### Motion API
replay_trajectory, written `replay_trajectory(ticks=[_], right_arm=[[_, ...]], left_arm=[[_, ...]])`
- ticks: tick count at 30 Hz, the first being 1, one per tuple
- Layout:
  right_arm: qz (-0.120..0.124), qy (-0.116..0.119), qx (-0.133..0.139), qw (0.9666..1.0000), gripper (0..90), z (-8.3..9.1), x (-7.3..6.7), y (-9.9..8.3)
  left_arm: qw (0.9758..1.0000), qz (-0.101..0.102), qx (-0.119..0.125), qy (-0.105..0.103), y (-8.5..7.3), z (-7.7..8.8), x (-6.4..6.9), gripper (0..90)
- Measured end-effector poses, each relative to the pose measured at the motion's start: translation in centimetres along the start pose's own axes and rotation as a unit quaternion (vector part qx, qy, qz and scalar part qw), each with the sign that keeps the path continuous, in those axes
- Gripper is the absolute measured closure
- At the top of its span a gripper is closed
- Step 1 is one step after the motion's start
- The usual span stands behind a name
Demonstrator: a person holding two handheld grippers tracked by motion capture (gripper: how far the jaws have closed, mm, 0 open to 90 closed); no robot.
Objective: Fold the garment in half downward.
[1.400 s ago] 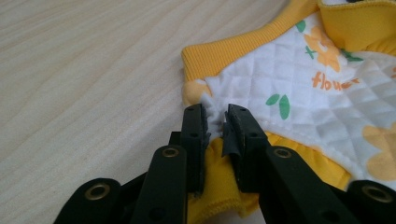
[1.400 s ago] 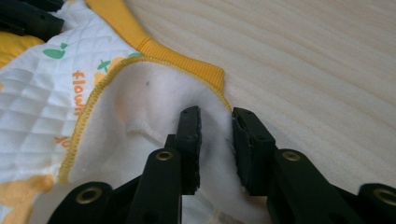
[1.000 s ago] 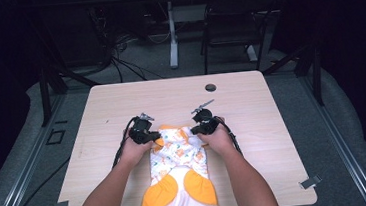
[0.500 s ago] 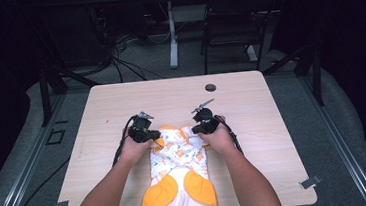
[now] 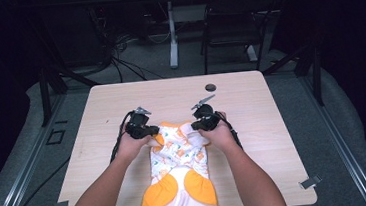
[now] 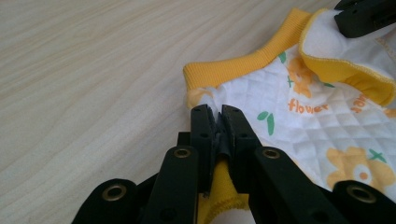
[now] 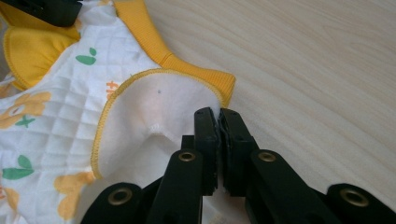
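A white quilted baby garment [image 5: 179, 168] with orange flowers and yellow trim lies flat on the wooden table [image 5: 251, 102], its yellow-patched end toward the near edge. My left gripper [image 5: 151, 132] sits at its far left corner. In the left gripper view the jaws are shut on the yellow edge of the garment [image 6: 280, 116], with cloth pinched between the pads. My right gripper [image 5: 196, 127] is at the far right corner. Its jaws are shut on a folded-over white flap of the garment [image 7: 154, 107] with a yellow stitched hem. Each gripper view shows the other gripper's black tip across the cloth.
A small black round disc [image 5: 210, 87] lies on the table beyond the grippers. Bare wood stretches to the left, right and far side of the garment. A black chair [image 5: 229, 23] and cables stand on the floor behind the table.
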State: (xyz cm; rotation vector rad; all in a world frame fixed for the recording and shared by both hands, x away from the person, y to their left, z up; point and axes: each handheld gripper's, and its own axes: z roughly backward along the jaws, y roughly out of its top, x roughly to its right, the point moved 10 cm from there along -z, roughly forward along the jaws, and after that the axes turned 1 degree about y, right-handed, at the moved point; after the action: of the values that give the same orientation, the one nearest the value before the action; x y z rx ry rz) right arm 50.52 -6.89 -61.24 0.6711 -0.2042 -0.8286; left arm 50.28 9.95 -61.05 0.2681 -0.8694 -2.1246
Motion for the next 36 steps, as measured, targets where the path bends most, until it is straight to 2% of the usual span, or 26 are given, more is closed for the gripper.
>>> replay_trajectory(ticks=[2, 4, 11, 16, 21, 29, 36], right_arm=[[0.002, 0.000, -0.002, 1.0000, 86.0, 0.3, 0.0, 0.1], [0.004, 0.001, 0.007, 1.0000, 86.0, 0.7, -0.1, 0.5], [0.028, 0.001, 0.025, 0.9993, 86.1, 2.2, -0.6, 1.8], [0.025, 0.001, 0.034, 0.9991, 86.1, 2.7, -0.6, 2.0], [0.031, 0.001, 0.043, 0.9986, 86.1, 3.1, -0.6, 2.4], [0.050, -0.010, 0.055, 0.9972, 86.1, 4.3, -0.7, 3.8], [0.065, -0.025, 0.065, 0.9954, 86.1, 5.1, -0.7, 5.3]], left_arm=[[1.0000, 0.001, 0.003, 0.000, 0.2, 0.2, 0.0, 84.2], [1.0000, -0.001, 0.006, -0.001, 0.4, 0.5, 0.0, 84.2], [0.9998, 0.002, 0.017, 0.000, 1.1, 1.7, -0.3, 84.3], [0.9997, 0.001, 0.024, -0.001, 1.5, 2.3, -0.5, 84.3], [0.9995, -0.005, 0.029, 0.005, 1.9, 2.7, -0.5, 84.3], [0.9990, 0.000, 0.044, 0.008, 2.8, 3.3, -0.8, 84.2], [0.9981, -0.010, 0.059, 0.016, 4.1, 4.2, -1.0, 84.2]])
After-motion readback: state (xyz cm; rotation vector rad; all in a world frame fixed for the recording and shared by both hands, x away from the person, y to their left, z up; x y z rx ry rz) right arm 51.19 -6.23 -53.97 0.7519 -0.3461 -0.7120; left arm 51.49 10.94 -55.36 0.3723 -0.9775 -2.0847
